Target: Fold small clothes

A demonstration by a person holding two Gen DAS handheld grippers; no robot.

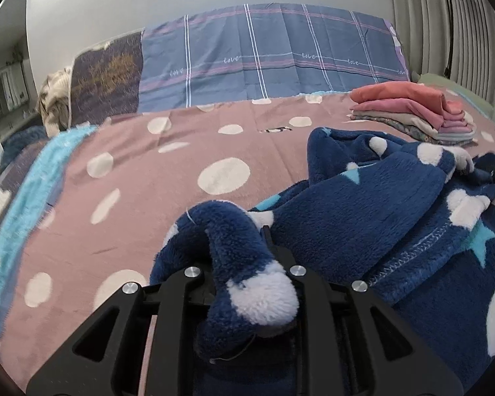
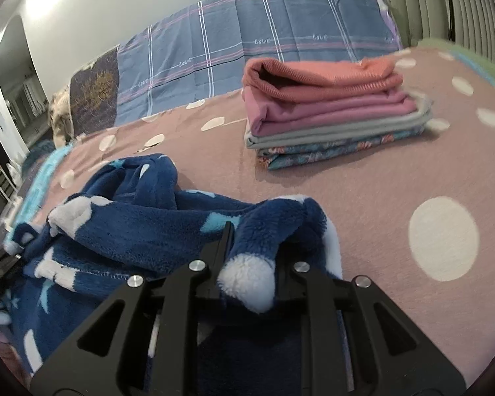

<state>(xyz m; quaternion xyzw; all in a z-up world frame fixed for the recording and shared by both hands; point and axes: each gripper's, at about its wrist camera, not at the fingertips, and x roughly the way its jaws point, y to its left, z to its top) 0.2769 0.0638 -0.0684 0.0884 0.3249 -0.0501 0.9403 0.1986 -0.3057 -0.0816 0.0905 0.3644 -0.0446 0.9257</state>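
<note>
A dark blue fleece garment (image 1: 379, 224) (image 2: 132, 211) with white dots and light blue stars lies crumpled on the pink dotted bedspread (image 1: 148, 181) (image 2: 396, 181). My left gripper (image 1: 241, 241) is shut on a bunched fold at the garment's left end; the fleece wraps over the left finger and hides it. My right gripper (image 2: 257, 234) is shut on a fold at the garment's right end, and a white tuft bulges out between its fingers. The cloth sags loosely between the two grips.
A stack of folded clothes (image 1: 422, 112) (image 2: 330, 109), orange on top, then pink, grey and floral, sits on the bed behind the garment to the right. A blue plaid cover (image 1: 264, 56) stands at the back. Ribbed curtains (image 1: 445, 16) hang at the far right.
</note>
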